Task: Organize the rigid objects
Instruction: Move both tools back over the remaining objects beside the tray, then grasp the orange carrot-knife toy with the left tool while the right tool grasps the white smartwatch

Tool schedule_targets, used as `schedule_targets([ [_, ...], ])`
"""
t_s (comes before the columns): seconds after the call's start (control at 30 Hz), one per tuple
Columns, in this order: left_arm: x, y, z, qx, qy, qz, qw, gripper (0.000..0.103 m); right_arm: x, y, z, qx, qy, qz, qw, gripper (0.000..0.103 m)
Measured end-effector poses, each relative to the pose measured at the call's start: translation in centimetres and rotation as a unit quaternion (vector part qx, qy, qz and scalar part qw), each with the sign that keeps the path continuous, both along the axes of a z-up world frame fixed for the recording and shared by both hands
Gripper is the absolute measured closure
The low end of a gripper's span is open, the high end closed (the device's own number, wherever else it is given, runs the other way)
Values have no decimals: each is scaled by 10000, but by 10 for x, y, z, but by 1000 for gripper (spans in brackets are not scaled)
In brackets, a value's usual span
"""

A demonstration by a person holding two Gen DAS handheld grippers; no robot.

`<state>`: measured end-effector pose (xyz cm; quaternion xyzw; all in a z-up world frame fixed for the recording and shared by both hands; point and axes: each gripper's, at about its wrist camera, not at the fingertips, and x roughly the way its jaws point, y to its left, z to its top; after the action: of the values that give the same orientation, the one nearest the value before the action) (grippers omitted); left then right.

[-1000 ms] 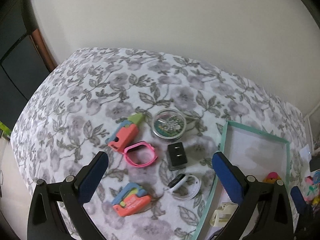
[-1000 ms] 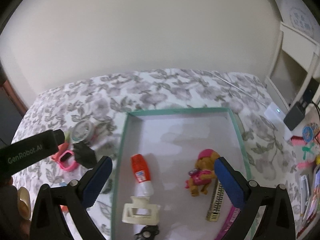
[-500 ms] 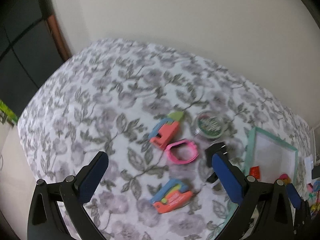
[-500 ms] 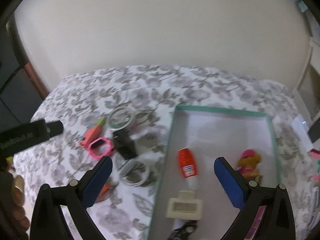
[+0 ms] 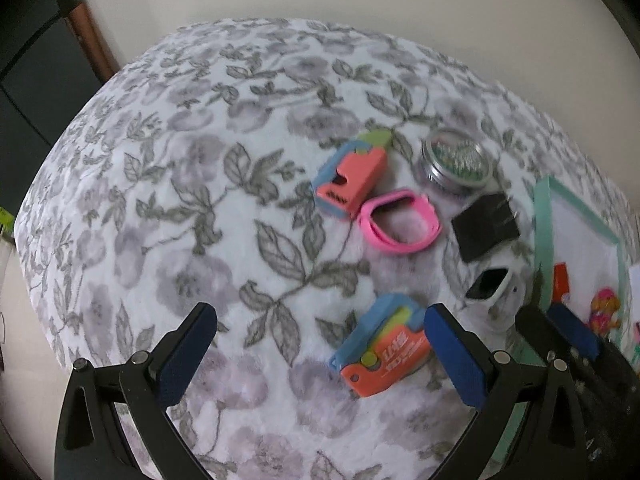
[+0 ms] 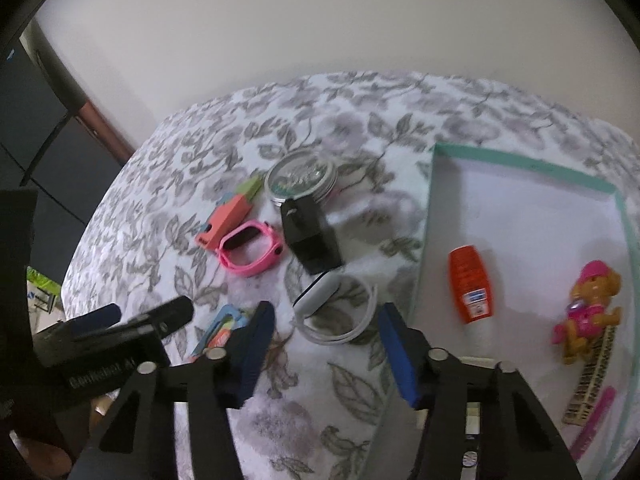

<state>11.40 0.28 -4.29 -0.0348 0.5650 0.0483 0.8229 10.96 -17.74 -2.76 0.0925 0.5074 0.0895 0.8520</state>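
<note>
Loose items lie in a cluster on the floral cloth (image 5: 168, 184), just left of the green-rimmed tray (image 6: 520, 162) that serves as the collecting bin; the tray already holds an orange bottle (image 6: 470, 284), a dog figure (image 6: 590, 304), a comb-like strip and a pink stick, so sorting looks partly done. Left gripper (image 5: 320, 352) hangs low with jaws spread wide and nothing between them; the near orange-blue toy (image 5: 382, 356) sits just inside its right finger (image 5: 452, 356), likely the next pick on that side. Right gripper (image 6: 326, 350) is also spread, less wide, and empty, and it frames the white band (image 6: 334, 310), which lies on the cloth just beside the tray's left rim; the approach reads as lined up for a pinch on that band. Still outside the tray: 2nd orange toy (image 5: 352, 182) touching the pink watch (image 5: 400, 220), black adapter (image 6: 312, 236) and round tin (image 6: 302, 180) near each other. Band is a thin loop on soft cloth, so the fingers may need to press down to catch it
</note>
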Motion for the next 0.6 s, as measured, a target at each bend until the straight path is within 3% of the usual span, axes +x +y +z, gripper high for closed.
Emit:
schedule_targets([
  [0.17,-1,-1,-17,-93,196,-190,9996,1,4,4,-7,168,90,40,9998,56],
  [0.4,-1,-9,-28,-339,292,-518,9977,2,7,2,-14,240,160,-42,9996,56],
  [0.6,-3,-25,-35,-306,305,-827,9956,2,9,2,-15,245,185,-77,9995,56],
])
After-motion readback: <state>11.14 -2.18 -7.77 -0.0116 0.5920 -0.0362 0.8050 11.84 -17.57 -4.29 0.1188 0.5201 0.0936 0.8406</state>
